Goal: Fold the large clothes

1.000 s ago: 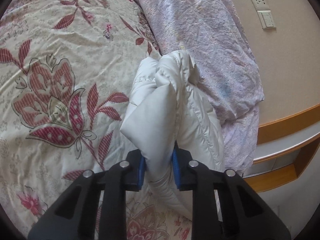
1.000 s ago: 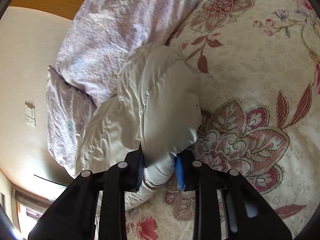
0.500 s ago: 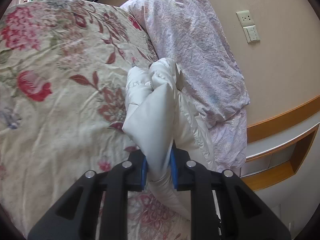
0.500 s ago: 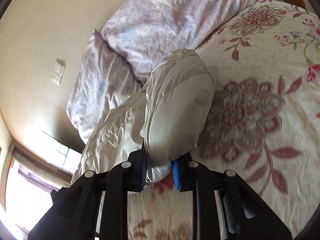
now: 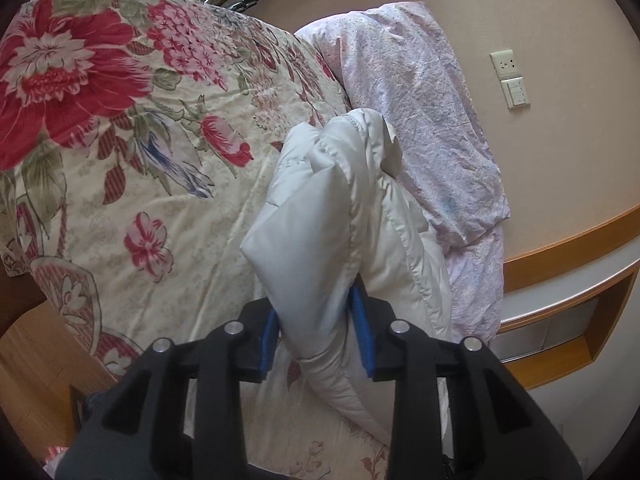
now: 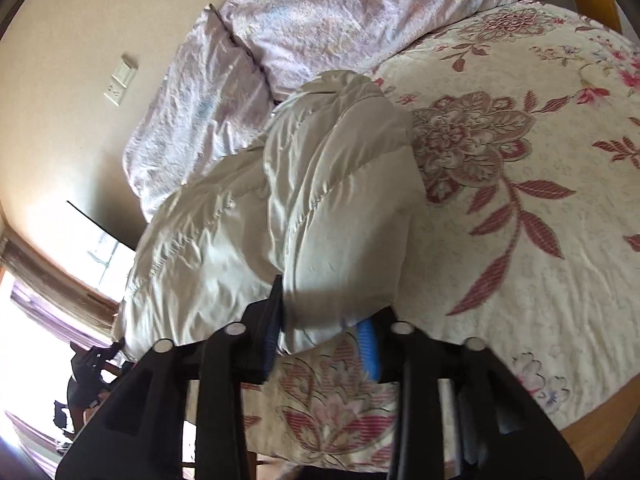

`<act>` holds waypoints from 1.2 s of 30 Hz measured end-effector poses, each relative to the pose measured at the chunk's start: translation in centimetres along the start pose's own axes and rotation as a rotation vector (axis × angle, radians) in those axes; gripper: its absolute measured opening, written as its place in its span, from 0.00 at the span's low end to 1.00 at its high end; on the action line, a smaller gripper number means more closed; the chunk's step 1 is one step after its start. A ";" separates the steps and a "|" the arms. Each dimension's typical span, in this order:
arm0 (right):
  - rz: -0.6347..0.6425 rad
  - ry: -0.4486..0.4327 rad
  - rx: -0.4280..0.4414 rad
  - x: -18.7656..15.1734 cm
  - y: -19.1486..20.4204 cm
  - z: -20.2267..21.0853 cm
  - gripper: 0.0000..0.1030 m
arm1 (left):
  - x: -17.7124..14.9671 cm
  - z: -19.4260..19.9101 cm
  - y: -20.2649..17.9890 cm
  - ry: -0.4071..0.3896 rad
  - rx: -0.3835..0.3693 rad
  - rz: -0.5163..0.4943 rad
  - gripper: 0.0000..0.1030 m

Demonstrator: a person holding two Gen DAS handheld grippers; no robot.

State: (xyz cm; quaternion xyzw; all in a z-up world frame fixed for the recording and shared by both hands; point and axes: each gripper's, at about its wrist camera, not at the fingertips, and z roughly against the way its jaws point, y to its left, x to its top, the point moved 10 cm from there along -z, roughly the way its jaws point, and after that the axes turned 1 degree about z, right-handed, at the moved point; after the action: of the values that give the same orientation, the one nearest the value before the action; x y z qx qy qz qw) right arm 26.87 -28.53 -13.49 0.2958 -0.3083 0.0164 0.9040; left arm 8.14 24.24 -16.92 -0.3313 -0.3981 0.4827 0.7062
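Off-white jacket [image 5: 340, 216], red-floral bedspread [image 5: 120, 120].

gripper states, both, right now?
Left gripper: jaws opening, white puffer jacket between them.
Right gripper: jaws opening, jacket between them.

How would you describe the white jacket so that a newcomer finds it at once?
Start from the bed with the flowered cover. At its head end, beside the pale lilac pillows, lies the white jacket, puffy and quilted, bunched between both grippers. It is the only plain, shiny fabric there; everything around it is printed.
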 end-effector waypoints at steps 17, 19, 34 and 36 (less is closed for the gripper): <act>0.583 -0.135 -0.106 1.1 16.7 -4.8 0.48 | 0.0 0.4 0.2 -0.039 0.029 -0.089 0.74; 0.601 -0.121 -0.110 0.4 17.6 -6.1 0.45 | -0.3 0.4 0.1 -0.040 0.027 -0.099 0.74; 0.680 0.040 -0.220 -3.7 17.9 -13.3 0.46 | -1.2 -1.7 -1.7 -0.031 -0.035 -0.086 0.75; 0.666 0.036 -0.201 -3.8 17.7 -13.2 0.46 | -0.9 -1.9 -1.8 -0.034 -0.050 -0.068 0.75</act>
State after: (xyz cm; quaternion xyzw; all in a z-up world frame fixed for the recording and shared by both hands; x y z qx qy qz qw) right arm 27.29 -6.15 -14.68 0.0883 -0.3719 0.2850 0.8790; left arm 10.34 22.66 -16.48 -0.3268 -0.4329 0.4537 0.7071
